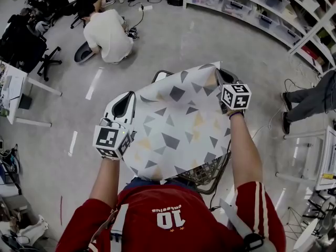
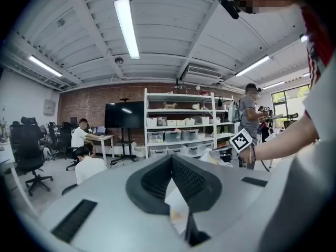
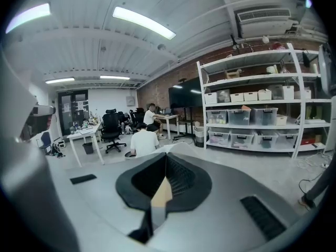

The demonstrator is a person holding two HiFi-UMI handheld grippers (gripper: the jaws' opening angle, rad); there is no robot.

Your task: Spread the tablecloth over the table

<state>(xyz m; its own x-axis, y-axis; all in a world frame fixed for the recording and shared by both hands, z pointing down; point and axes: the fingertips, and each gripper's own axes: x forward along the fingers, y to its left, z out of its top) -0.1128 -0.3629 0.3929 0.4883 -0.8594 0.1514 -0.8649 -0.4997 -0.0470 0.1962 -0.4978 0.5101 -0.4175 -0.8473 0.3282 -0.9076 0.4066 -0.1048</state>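
Left gripper (image 1: pixel 126 101) is clamping the left edge of the tablecloth (image 1: pixel 176 125), jaws shut on it. The cloth, pale with grey and yellow triangles, is hanging stretched in the air between the two grippers, tilting up toward the far right corner. Right gripper (image 1: pixel 223 79) is pinching that far right edge, jaws together on the fabric.

Left gripper view is showing its pads (image 2: pixel 181 180) meeting with a strip of cloth (image 2: pixel 178 206) running out below them. It is also catching the other hand's marker cube (image 2: pixel 241 139) off to the right. Right gripper view is showing only a thin folded sliver of cloth (image 3: pixel 160 198) sitting between closed jaws (image 3: pixel 166 177). Head view alone is giving the full sheet, plus a dark wire-mesh frame (image 1: pixel 210 169) sticking out under the near right edge. Can't tell if that frame is the table.

The sheet's near edge is hanging just in front of the wearer's red shirt (image 1: pixel 173 214). The far corner is pointing at open grey floor (image 1: pixel 210 41). A person in white (image 1: pixel 107 35) is crouching well beyond the left gripper, with a white desk (image 1: pixel 13 88) at far left. Shelving (image 1: pixel 262 9) is running along the top right, and someone's legs (image 1: pixel 310 101) are standing at the right edge.
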